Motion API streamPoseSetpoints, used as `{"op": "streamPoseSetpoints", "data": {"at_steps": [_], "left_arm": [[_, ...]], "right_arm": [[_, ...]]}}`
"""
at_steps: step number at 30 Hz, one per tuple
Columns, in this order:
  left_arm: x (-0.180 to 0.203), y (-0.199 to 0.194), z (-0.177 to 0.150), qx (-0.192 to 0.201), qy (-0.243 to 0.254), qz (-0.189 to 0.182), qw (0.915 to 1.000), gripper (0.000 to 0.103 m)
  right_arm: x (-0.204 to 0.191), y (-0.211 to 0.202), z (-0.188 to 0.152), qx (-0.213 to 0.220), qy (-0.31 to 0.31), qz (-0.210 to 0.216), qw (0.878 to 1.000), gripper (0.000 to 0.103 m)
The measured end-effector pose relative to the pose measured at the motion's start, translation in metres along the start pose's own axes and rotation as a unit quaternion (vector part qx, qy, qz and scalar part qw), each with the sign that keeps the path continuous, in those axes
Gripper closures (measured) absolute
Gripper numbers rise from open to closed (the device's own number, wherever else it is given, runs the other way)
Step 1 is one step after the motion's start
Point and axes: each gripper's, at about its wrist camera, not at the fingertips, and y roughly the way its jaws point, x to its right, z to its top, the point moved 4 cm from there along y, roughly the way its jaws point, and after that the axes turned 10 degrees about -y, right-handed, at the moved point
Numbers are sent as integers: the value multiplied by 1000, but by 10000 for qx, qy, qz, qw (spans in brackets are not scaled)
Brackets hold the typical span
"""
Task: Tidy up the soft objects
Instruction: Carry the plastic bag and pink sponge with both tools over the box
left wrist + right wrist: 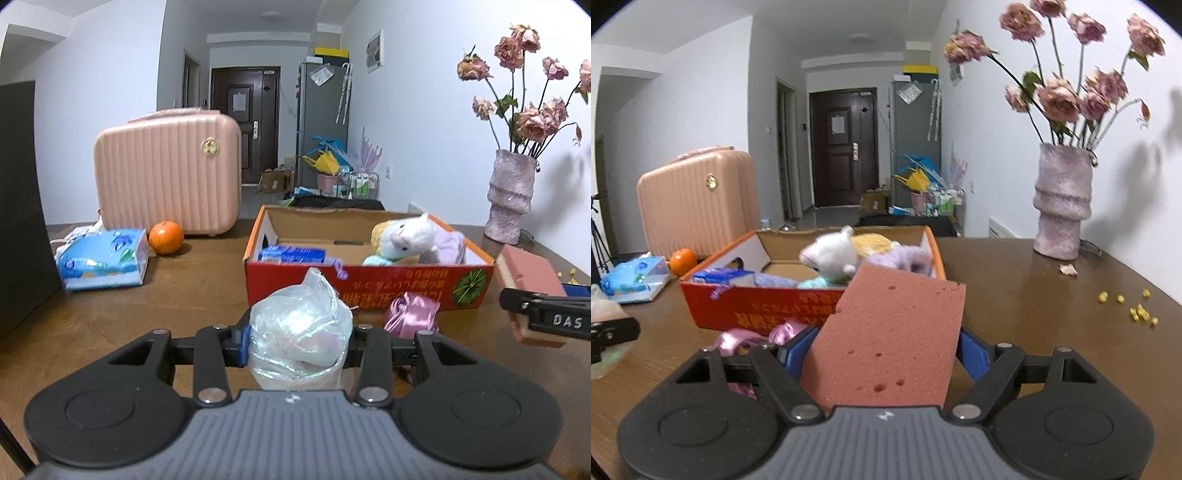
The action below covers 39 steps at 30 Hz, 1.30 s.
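The left claw (295,343) was clenched on a bag (299,332) of clear, shimmery plastic; the bag stood upright between the blue pads, its knotted top pointing up, its contents too pale and blurred to name and its base hidden behind the claw body. The right claw (886,350) gripped a pink sponge (890,332) by its side edges, the slab tilted with its long axis running up and away toward the box (757,306); its lower end was cut off by the claw body. From the left wrist view the right claw's side read "DAS", the rest cut off. The red box stood on the bench (1034,314) just beyond both claws, its yellow writing upside down and unreadable. Inside lay a white plush (831,254), a purple cloth (908,258) and a blue pack (724,277), all partly hidden by the wall. A pink satin piece (410,314) lay against the box front. Farther left sat a tissue pack (103,258), an orange (166,236) and a case (166,173).
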Motion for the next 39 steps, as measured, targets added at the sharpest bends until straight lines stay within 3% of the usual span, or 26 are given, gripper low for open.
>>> {"op": "streamPoseSetpoints", "data": {"at_steps": [18, 39], "left_arm": [[23, 15, 47, 482, -220, -145, 9985, 62], [10, 72, 83, 504, -490, -98, 9975, 62]], "right_arm": [[-25, 15, 50, 679, -307, 335, 9967, 23], [-32, 72, 79, 803, -420, 396, 9951, 23]]}}
